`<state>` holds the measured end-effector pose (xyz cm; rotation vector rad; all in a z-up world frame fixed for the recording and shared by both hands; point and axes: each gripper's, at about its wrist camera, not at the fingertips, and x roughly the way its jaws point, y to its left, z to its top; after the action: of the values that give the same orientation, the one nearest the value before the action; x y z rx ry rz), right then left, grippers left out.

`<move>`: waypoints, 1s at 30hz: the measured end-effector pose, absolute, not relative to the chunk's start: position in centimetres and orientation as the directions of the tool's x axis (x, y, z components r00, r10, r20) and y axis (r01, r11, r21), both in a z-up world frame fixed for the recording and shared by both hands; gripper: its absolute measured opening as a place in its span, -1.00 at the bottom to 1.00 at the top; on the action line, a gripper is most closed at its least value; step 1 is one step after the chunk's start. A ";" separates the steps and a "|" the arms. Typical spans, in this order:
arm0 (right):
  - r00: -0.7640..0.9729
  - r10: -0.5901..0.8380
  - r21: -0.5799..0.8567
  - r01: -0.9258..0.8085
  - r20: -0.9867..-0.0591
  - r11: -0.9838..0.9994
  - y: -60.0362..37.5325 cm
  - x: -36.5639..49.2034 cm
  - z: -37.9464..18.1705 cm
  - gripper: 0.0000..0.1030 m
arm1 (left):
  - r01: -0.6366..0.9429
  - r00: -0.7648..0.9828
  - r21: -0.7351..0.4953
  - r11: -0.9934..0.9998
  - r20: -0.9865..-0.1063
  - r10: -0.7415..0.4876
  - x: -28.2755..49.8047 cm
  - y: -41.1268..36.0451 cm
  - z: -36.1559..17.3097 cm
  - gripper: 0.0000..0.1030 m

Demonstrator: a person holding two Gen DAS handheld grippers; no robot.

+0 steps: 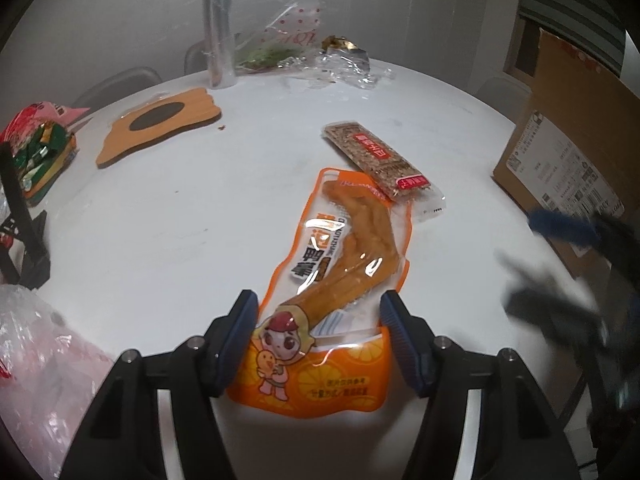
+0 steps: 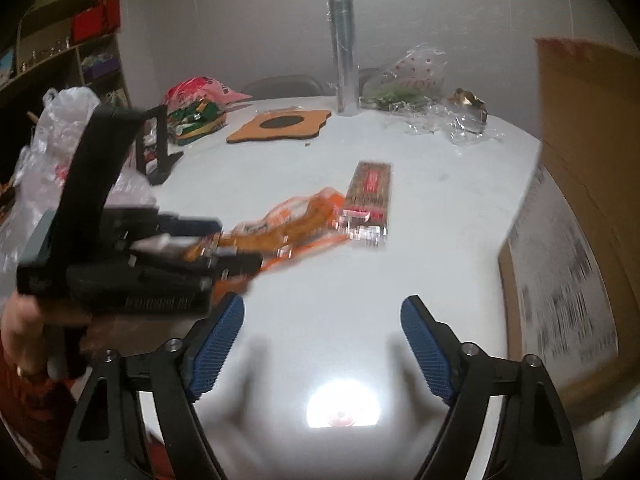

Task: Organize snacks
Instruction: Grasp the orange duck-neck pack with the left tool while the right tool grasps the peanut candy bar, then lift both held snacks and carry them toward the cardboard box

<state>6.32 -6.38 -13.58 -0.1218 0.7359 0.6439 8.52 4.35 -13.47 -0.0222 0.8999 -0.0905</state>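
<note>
Left gripper (image 1: 318,320) straddles the orange snack pack (image 1: 336,292), jaws wide, pads not yet pinching.
On the white table (image 1: 180,220), the seed bar (image 1: 376,160) overlaps the pack's far end at one o'clock; right gripper (image 2: 322,346) hovers, jaws wide, empty.

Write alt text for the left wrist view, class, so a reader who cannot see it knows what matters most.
The open left gripper straddles the near end of an orange snack packet lying on a white table. A brown snack bar overlaps the packet's far end, and a cardboard box stands at the right.
</note>
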 end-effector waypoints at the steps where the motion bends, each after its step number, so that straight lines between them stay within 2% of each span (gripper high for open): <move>1: 0.567 0.497 0.111 -0.579 -0.657 0.808 -5.8 7.0 -13.3 0.51 | 0.065 0.619 -0.062 0.996 -0.781 -0.089 8.6 4.4 -13.5 0.17; 7: 0.538 0.469 0.130 -0.549 -0.700 0.826 -2.7 13.1 -13.6 0.49 | 0.078 0.614 -0.085 0.993 -0.781 -0.115 9.0 4.5 -13.4 0.17; 14: 0.480 0.433 0.129 -0.543 -0.763 0.830 -0.7 19.0 -15.8 0.28 | 0.093 0.607 -0.123 0.988 -0.780 -0.154 9.6 4.9 -13.3 0.18; 15: 0.480 0.433 0.129 -0.543 -0.763 0.830 -0.6 19.2 -15.9 0.23 | 0.094 0.605 -0.123 0.988 -0.781 -0.155 9.6 4.9 -13.4 0.18; 18: 0.471 0.425 0.122 -0.547 -0.773 0.828 -0.5 19.7 -16.0 -0.22 | 0.099 0.604 -0.115 0.988 -0.782 -0.152 9.6 4.7 -13.4 0.18; 30: 0.467 0.453 0.142 -0.560 -0.760 0.816 -3.6 14.5 -15.4 -0.24 | 0.099 0.601 -0.110 0.989 -0.786 -0.147 9.4 4.4 -13.3 0.18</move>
<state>14.46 -3.58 -15.40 -0.1339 0.8887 0.6239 9.37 4.38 -13.29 -0.0571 0.9153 -0.1425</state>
